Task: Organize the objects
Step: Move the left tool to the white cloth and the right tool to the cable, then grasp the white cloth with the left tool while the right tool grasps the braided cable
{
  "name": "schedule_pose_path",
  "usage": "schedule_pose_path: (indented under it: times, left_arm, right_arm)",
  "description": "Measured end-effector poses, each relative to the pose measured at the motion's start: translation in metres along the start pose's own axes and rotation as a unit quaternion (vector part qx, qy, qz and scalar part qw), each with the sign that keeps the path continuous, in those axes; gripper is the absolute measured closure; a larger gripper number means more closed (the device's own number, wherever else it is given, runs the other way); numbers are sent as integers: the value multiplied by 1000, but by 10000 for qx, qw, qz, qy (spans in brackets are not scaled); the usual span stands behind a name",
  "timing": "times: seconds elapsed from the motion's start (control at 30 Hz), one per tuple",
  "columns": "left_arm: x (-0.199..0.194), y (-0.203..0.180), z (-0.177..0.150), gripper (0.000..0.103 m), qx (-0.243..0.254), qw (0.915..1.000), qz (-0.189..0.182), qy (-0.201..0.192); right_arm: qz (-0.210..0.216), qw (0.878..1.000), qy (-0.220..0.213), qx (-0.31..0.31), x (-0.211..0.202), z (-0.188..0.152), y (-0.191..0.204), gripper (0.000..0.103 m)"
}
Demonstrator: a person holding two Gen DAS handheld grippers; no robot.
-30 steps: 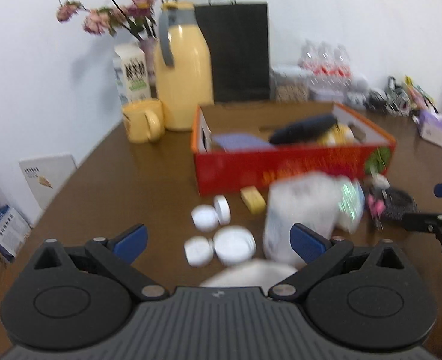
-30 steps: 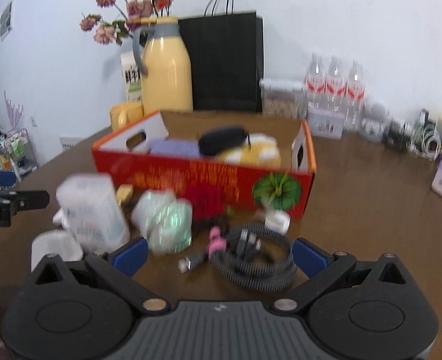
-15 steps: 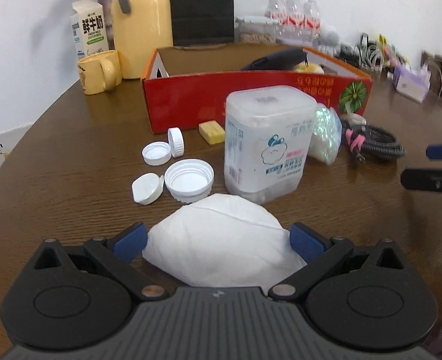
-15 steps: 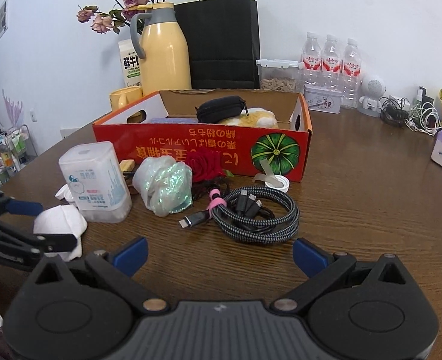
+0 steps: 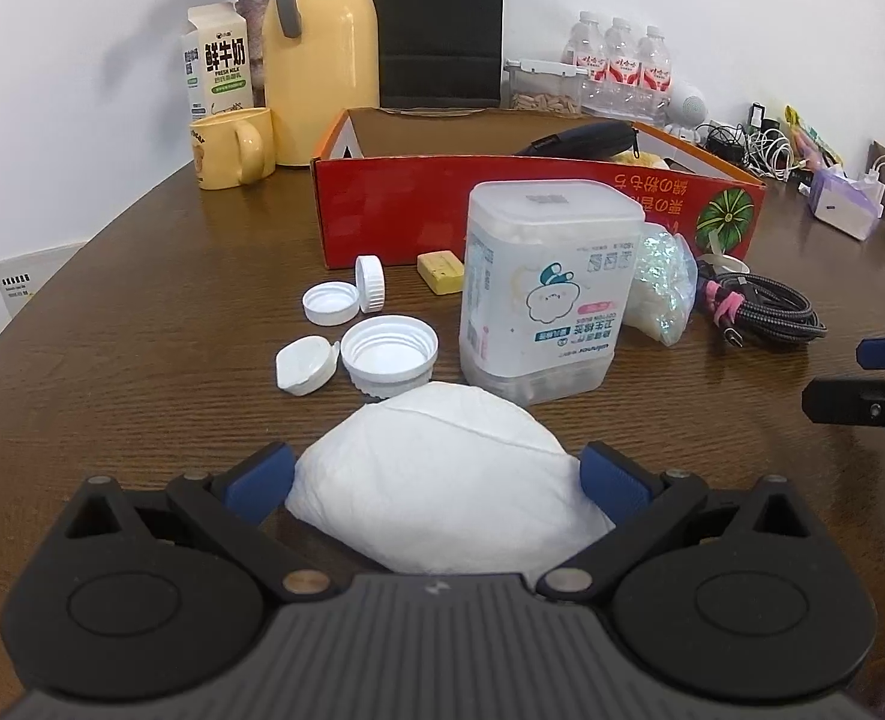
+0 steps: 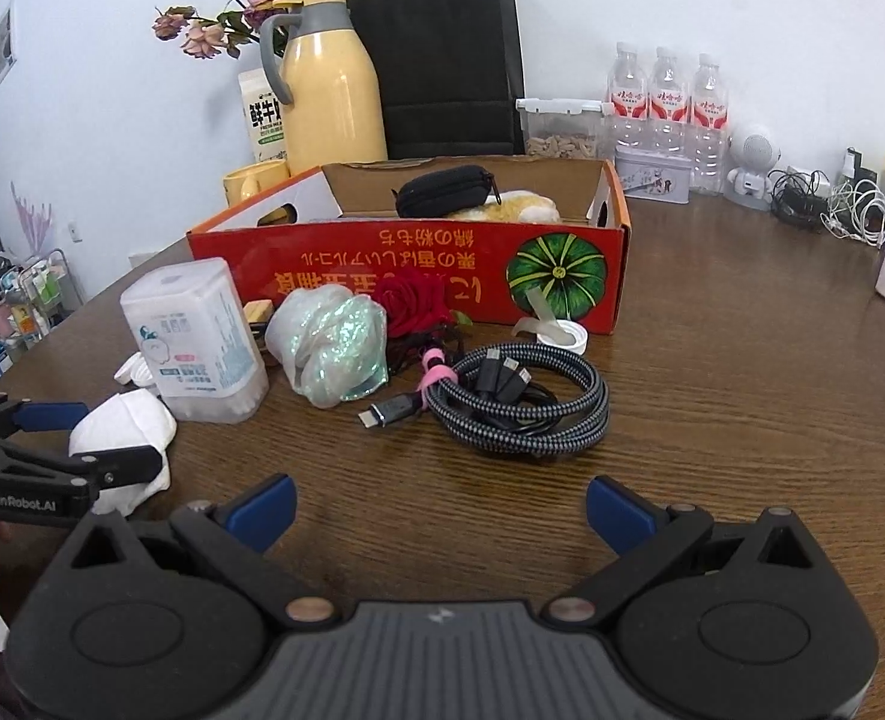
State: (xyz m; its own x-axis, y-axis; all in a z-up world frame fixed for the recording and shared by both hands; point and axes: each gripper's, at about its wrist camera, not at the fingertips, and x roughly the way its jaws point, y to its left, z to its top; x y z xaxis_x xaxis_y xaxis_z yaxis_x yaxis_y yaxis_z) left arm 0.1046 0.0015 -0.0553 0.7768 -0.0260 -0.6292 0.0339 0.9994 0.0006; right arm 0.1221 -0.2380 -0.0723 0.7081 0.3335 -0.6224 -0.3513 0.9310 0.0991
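A white face mask [image 5: 442,480] lies on the brown table between the spread fingers of my left gripper [image 5: 436,483], which is open around it. The mask [image 6: 127,423] and those fingers [image 6: 115,465] also show at the left of the right wrist view. Behind the mask stand a cotton-bud box [image 5: 544,294], several white caps [image 5: 388,351] and a yellow eraser [image 5: 439,271]. My right gripper [image 6: 439,507] is open and empty, in front of a coiled braided cable [image 6: 526,399]. An iridescent bag [image 6: 328,351] and a red rose [image 6: 412,300] lie before the red cardboard box [image 6: 442,267].
The red box holds a black pouch [image 6: 445,189] and a yellow plush. A yellow jug [image 5: 322,60], mug [image 5: 229,147], milk carton [image 5: 217,63], black paper bag [image 6: 448,66] and water bottles [image 6: 667,99] line the back. A tape roll [image 6: 553,333] sits by the box. Chargers crowd the far right.
My left gripper has dropped low and forward until the mask lies between its fingers. The right gripper has drawn back slightly and steadied; the objects on the table have not moved.
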Motion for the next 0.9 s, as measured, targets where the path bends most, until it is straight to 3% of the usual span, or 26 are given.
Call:
schedule_pose_path:
  times: [0.3,0.43,0.6,0.9]
  left_arm:
    - [-7,-5,-4,12,-21,10000,-19,-76]
    - [-16,-9,-6,39,-34,9999,-68,-142]
    - [-22,-7,-8,56,-177,9995,-186,-179]
    - [-43,2,1,58,-335,9982,-142,-485]
  right_arm:
    - [25,10000,34,13,2,-3,0,0]
    - [15,10000,40,11,3,-4,0,0]
    - [-69,10000,19,-22,5,-2,-4,0]
    - [-290,9995,48,-141,22,14,-20,0]
